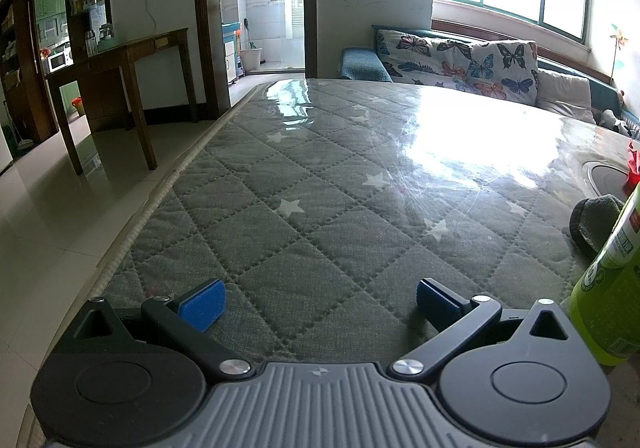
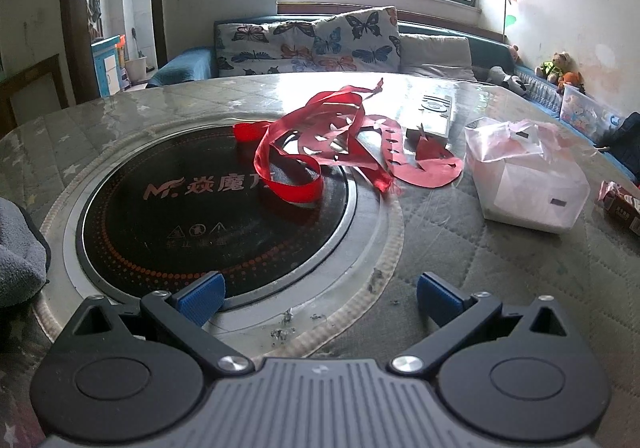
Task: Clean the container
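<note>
**Cleaning not yet begun: both tools empty over the counter**

The quilted, star-patterned counter (image 2: 500, 288) under its clear sheet carries everything in view. Set into it is the round induction hob (image 2: 192, 207), the landmark here, with grey crumbs lying on the clear sheet just in front of its rim. Across the hob's far right edge sprawls a tangle of red ribbon and cut paper (image 2: 344, 143). To the right of the hob, well apart from it, sits a white box in a thin plastic bag (image 2: 528, 183); behind the ribbon lies a remote control (image 2: 434, 111). Left of the hob rests a grey cloth (image 2: 20, 248), and in the left wrist view a green spray bottle (image 1: 608, 288) stands nearer than that cloth, at the frame's right edge.

No container that clearly matches the task can be picked out; which object is meant cannot be told.

The right tool (image 2: 320, 298) hangs over the hob's near rim, jaws spread wide, holding nothing. The left tool (image 1: 320, 302) hangs over bare quilting left of the hob, also spread and empty.

Judging by this, nothing is done: cloth and bottle appear untouched, and every step remains.
</note>
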The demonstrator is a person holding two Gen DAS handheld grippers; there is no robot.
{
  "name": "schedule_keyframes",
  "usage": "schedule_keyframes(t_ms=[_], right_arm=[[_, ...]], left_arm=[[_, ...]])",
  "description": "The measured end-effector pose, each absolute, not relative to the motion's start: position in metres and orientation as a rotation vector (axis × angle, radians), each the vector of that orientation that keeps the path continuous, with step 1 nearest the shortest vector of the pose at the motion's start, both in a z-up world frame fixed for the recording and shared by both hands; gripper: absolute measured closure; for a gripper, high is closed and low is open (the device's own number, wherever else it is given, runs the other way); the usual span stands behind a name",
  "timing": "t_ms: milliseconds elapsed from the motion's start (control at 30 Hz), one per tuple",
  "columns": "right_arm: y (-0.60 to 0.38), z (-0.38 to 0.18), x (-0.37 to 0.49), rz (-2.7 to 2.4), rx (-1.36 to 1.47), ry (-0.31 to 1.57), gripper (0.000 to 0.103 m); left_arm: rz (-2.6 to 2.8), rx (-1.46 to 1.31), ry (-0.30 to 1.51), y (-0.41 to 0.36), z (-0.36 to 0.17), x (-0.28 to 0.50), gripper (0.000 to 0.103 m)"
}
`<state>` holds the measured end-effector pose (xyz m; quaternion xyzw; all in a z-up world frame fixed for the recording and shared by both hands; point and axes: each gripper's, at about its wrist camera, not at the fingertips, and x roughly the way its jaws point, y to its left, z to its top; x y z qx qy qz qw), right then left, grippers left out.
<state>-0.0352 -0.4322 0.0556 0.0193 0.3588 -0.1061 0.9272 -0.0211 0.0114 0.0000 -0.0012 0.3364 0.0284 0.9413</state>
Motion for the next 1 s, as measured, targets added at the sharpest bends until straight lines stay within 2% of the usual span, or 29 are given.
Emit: schedule_keyframes(t_ms=[1000], right_arm=[[-0.4321,0.0556,-0.0350,-0.217,0.039,0.735,0.000]], left_arm=[[0.058,-0.003,0.686,0.0125,0.0002,-0.0210,0.000]])
